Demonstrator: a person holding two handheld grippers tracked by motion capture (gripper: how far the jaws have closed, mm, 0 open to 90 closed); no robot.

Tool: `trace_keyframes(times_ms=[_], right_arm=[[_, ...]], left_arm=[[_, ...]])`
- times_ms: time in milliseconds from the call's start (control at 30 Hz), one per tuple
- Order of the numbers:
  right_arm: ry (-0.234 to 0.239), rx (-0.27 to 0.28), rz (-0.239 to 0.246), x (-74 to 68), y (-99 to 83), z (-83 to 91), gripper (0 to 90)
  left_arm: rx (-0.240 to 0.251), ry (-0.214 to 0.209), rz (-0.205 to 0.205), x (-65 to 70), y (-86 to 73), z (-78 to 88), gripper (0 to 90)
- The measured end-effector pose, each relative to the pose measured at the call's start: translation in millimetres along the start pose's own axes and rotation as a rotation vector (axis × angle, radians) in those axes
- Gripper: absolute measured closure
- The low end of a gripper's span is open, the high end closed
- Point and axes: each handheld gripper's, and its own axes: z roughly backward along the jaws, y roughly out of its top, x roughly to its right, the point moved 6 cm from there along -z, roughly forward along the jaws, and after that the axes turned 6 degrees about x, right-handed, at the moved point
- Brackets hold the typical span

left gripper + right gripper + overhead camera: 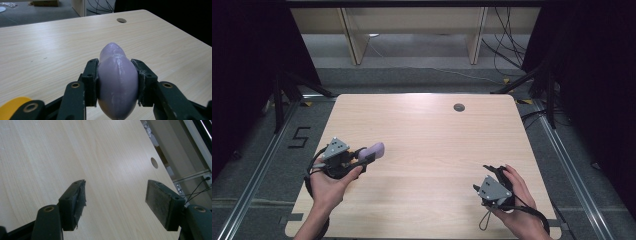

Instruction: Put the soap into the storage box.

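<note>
While the left gripper (117, 82) pinches the purple soap-shaped lump (117, 82) across its widest part, the sound way to carry it is to keep the squeeze even and the wrist level, since the lump looks smooth and rounded and could slide forward out of the pads. Seen from above, the lump (373, 151) sits between the jaws with its tapered end poking out past the tips, toward the round hole (459, 107) at the far edge of the table (432, 150), well short of it. Nearer the person than that hole, the right gripper (115, 202) rests with its jaws spread, nothing between them
</note>
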Motion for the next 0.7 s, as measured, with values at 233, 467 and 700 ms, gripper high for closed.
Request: trace_keyframes(times_ms=[233,467,700], right_arm=[[0.004,0.0,-0.004,-0.2,-0.2,0.2,33.1],[0.003,0.0,-0.003,0.2,-0.5,-0.1,33.2],[0.008,-0.003,-0.007,-0.4,-1.2,0.6,33.2]], left_arm=[[0.022,0.051,0.039,-15.5,-0.2,5.7,58.7],[0.038,0.131,0.033,-34.4,-1.4,11.1,58.7],[0.046,0.189,0.051,-51.3,-6.9,16.2,58.7]])
